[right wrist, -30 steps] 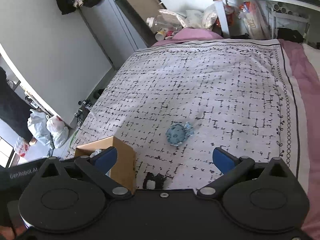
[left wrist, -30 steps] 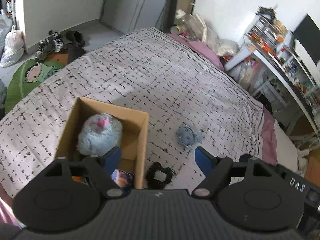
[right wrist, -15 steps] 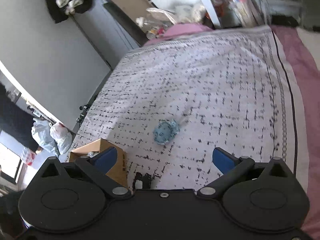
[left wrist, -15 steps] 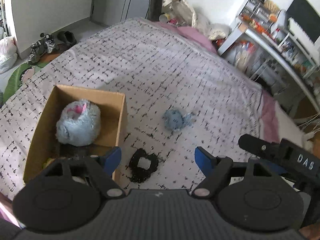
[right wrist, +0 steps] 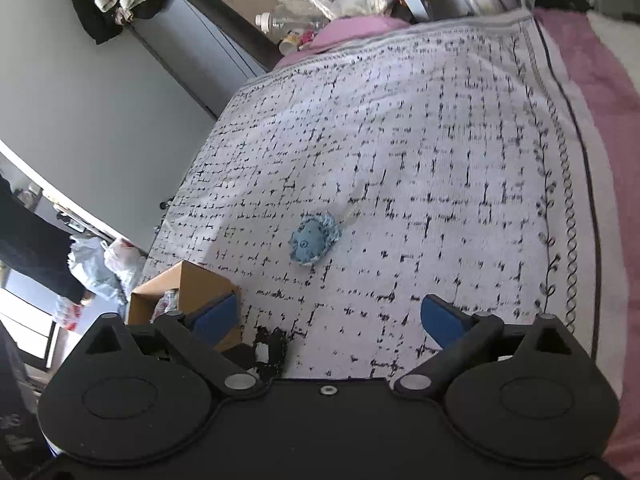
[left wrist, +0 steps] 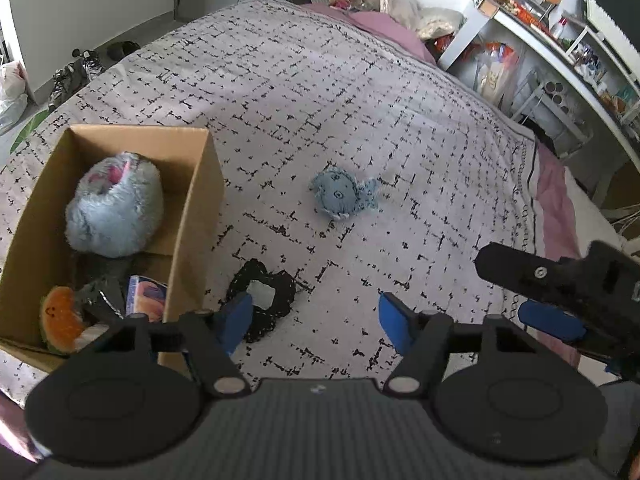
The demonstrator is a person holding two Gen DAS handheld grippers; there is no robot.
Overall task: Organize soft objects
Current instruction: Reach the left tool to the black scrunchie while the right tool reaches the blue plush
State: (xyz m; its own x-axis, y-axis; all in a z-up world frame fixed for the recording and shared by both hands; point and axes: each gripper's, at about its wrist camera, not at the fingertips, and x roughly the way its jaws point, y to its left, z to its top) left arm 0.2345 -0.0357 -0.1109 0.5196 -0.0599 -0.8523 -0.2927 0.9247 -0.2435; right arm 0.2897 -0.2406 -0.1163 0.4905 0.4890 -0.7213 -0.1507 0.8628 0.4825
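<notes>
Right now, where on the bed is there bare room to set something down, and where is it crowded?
Bare bedspread beyond the blue denim toy, toward the pink pillow. Crowded near the cardboard box: it is nearly full, and the black scrunchie lies beside it.

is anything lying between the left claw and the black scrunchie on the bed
Nothing visible does. The black scrunchie lies on bare bedspread right ahead of the left claw, beside the cardboard box. The claw's jaws are closing, with nothing between them yet.
</notes>
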